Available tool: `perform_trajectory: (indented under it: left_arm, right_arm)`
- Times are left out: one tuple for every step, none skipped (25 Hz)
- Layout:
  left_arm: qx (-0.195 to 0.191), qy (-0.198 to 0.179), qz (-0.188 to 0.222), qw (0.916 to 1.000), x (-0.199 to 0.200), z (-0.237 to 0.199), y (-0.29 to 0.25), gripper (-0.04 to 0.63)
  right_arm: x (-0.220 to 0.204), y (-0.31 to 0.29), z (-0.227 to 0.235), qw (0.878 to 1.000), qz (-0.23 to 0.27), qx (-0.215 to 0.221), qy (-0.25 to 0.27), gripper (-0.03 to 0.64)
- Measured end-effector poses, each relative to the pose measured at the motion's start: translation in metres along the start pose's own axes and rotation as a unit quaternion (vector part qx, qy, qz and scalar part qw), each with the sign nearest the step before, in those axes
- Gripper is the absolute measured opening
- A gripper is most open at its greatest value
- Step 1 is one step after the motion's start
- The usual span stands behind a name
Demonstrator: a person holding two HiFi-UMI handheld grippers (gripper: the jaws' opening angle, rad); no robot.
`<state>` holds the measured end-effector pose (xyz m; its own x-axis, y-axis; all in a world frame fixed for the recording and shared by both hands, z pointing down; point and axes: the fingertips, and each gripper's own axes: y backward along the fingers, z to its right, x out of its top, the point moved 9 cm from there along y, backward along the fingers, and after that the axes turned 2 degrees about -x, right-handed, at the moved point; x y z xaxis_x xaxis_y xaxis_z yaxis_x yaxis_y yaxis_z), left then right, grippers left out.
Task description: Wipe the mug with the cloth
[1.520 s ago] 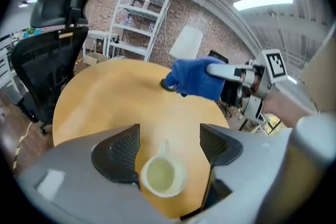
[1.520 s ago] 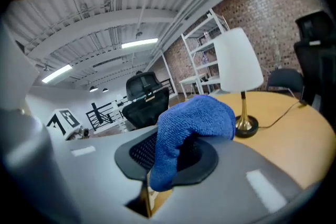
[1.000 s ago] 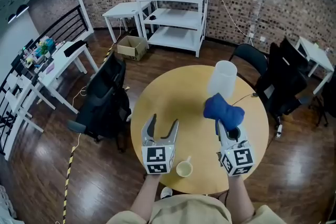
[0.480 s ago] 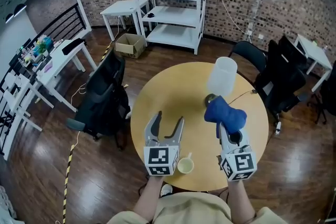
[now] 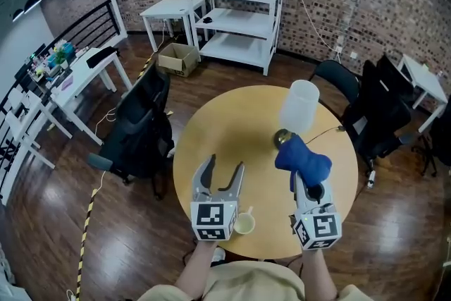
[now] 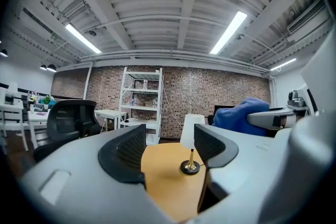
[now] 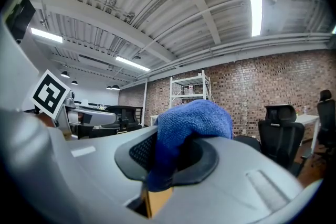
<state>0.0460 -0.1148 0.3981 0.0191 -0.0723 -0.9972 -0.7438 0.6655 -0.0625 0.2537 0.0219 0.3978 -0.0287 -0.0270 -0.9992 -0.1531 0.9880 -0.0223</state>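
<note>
A small pale yellow mug (image 5: 244, 223) stands on the round yellow table (image 5: 211, 130) near its front edge, right beside my left gripper's marker cube. My left gripper (image 5: 224, 167) hovers over the table with its jaws apart and closing, and nothing is between them (image 6: 168, 148). The mug lies behind those jaws and does not show in the left gripper view. My right gripper (image 5: 301, 178) is shut on a blue cloth (image 5: 301, 160), which bulges up over its jaws (image 7: 191, 123) and hides the fingertips.
A table lamp with a white shade (image 5: 299, 106) and brass base (image 6: 190, 167) stands at the table's far right, just beyond the cloth. Black office chairs (image 5: 137, 130) flank the table. White shelving (image 5: 236, 3) and small white tables stand farther back.
The left gripper's jaws have narrowed slightly. Both grippers have shifted only a little; the cloth stays in the right gripper and the mug has not moved.
</note>
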Motion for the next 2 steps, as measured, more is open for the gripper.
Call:
perform_trajectory:
  left_arm:
    - [0.000, 0.001, -0.002, 1.0000, -0.0010, 0.0019, 0.0003, 0.279]
    - [0.000, 0.002, -0.003, 1.0000, -0.0020, 0.0039, 0.0004, 0.279]
  right_arm:
    - [-0.0013, 0.0017, 0.0009, 1.000, -0.001, 0.001, 0.000, 0.052]
    - [-0.0025, 0.0034, 0.0019, 1.000, -0.002, 0.002, 0.000, 0.052]
